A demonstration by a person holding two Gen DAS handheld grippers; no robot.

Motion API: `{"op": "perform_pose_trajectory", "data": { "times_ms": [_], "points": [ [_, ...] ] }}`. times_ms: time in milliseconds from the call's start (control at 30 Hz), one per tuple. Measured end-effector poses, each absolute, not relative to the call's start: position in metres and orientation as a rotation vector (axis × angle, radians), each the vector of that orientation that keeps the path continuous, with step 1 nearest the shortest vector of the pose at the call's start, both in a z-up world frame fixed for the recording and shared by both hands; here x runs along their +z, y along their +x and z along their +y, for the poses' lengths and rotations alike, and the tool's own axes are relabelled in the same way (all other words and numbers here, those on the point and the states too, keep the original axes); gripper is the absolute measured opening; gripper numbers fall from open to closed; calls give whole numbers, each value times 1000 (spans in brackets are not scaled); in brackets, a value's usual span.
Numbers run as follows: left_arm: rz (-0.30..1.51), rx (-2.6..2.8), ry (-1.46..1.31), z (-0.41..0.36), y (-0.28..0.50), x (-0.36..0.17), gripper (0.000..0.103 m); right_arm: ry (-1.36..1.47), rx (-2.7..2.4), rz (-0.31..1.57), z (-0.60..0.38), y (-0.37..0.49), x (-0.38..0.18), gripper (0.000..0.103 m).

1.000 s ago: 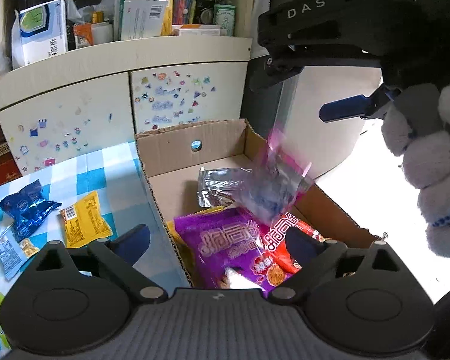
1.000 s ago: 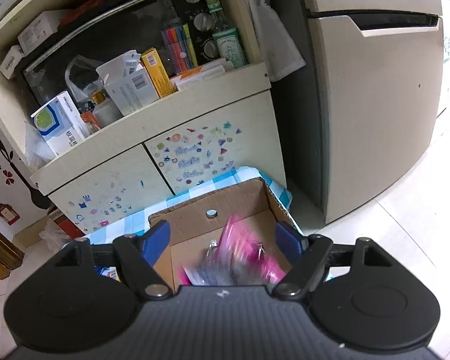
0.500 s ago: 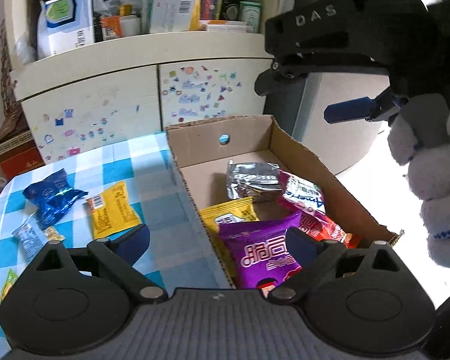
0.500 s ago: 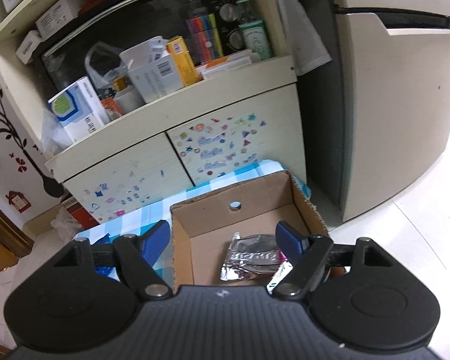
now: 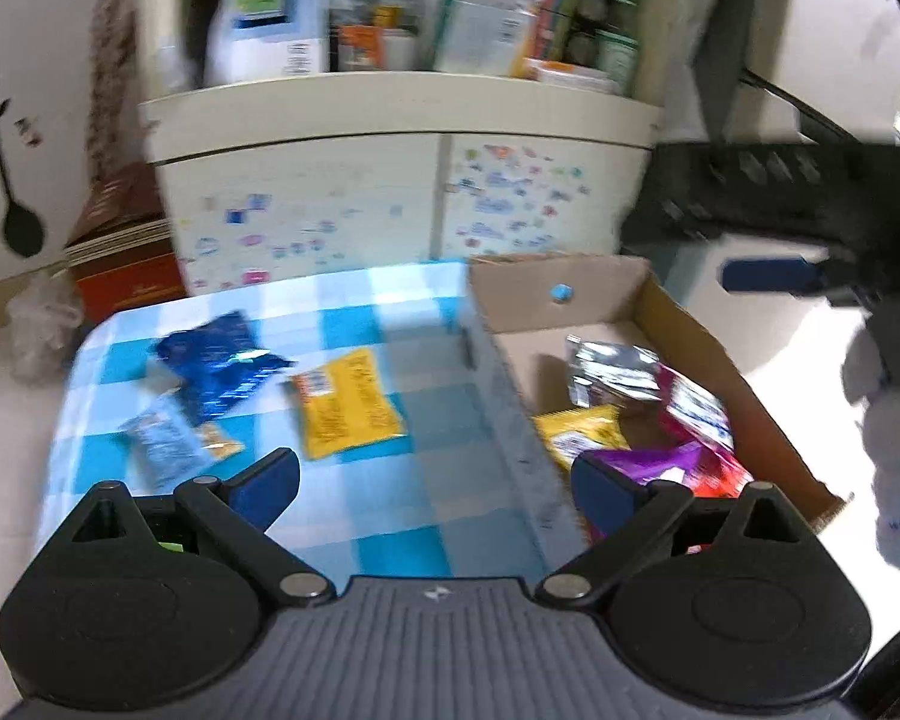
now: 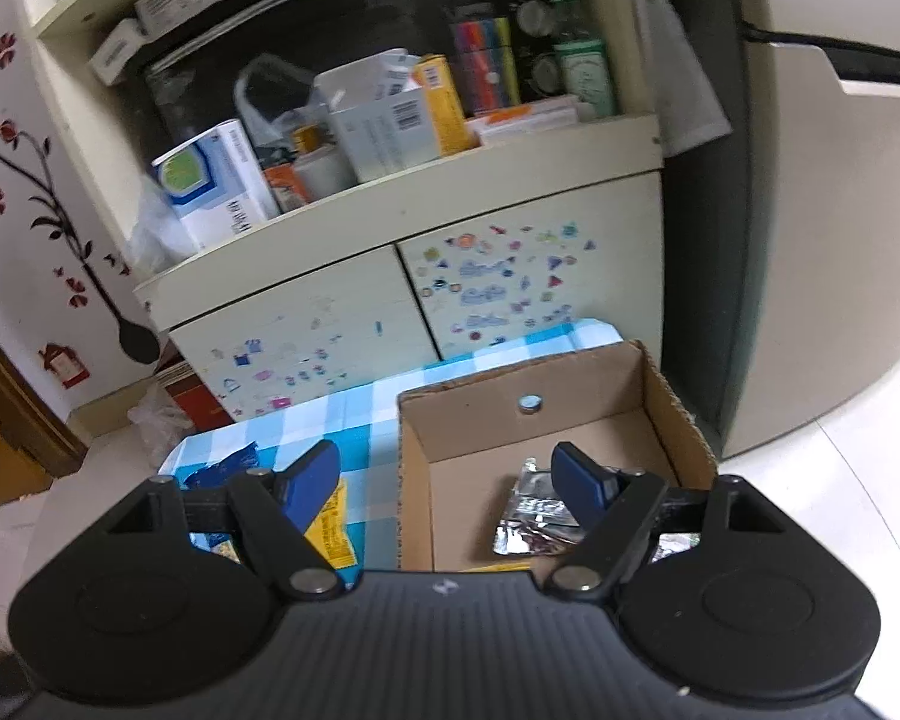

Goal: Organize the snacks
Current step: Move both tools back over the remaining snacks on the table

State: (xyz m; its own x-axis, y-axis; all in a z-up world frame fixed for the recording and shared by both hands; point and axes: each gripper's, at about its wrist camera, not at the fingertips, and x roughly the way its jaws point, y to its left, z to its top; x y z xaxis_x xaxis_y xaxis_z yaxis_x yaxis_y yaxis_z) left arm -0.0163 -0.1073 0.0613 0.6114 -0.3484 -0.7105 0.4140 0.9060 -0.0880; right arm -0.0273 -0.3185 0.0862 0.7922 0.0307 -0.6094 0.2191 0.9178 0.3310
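While the left wrist view is smeared with blur, it shows the left gripper with its blue fingers spread wide and nothing between them, hovering above a blue-checked tablecloth. On that cloth lie a yellow packet, a dark blue packet and a pale blue packet, all outside the cardboard box. Inside the box rest a silver pouch, a purple bag and other wrappers. At the right edge the right gripper's blue finger hangs above the box

Seen from the right wrist, the right gripper stands apart and empty, one finger over the cloth, the other over the box, where the silver pouch lies on the floor
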Motion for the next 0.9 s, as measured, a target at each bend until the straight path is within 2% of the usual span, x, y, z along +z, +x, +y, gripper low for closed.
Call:
{"op": "perform_pose_trajectory", "data": {
  "times_ms": [500, 900],
  "points": [
    [801, -135, -33, 25, 26, 86, 100, 326, 1, 655, -287, -20, 85, 78],
    [1050, 26, -290, 73, 50, 20, 100, 280, 113, 702, -255, -11, 74, 78]
  ]
}}
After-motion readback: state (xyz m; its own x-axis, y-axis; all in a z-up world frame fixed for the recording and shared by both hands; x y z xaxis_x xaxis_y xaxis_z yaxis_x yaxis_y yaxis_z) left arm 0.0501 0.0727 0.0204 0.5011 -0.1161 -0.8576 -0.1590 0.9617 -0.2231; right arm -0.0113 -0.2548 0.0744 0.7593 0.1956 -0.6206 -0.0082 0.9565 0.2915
